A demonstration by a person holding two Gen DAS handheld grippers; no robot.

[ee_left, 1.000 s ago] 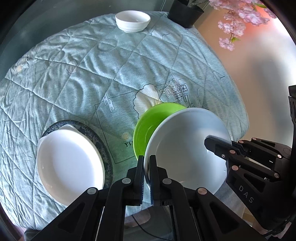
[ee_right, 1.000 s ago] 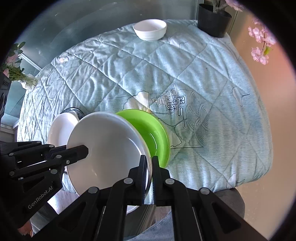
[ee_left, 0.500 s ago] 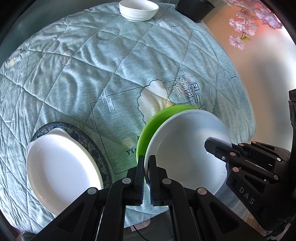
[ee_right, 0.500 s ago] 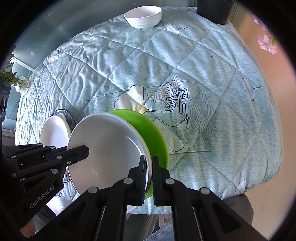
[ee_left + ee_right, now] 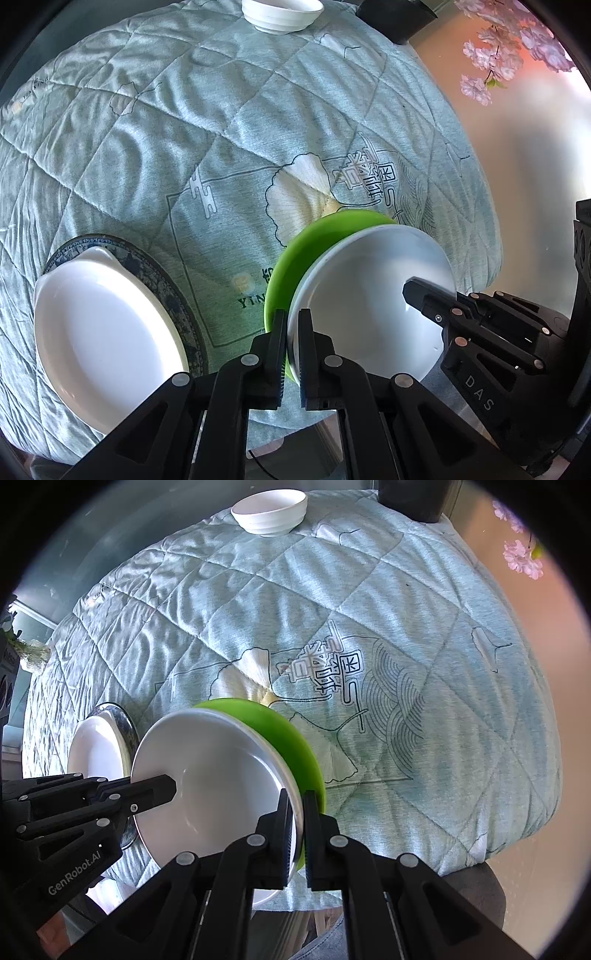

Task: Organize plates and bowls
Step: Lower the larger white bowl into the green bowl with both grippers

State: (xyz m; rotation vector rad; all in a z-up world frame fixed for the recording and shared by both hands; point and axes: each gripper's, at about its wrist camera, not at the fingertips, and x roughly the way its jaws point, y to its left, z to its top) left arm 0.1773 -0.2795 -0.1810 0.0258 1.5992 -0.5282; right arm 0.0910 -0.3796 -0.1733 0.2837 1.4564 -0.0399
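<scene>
The white bowl point(image 5: 369, 306) sits over the green plate point(image 5: 295, 266), above the quilted tablecloth point(image 5: 184, 147). Left gripper point(image 5: 291, 332) and right gripper point(image 5: 298, 812) are each clamped on opposite rims of the white bowl.

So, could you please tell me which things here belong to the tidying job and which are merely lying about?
Job:
white plate and green plate, gripped together
white oval dish on patterned plate
small white bowl

Lying about:
quilted cloth
black pot
pink blossoms
</scene>
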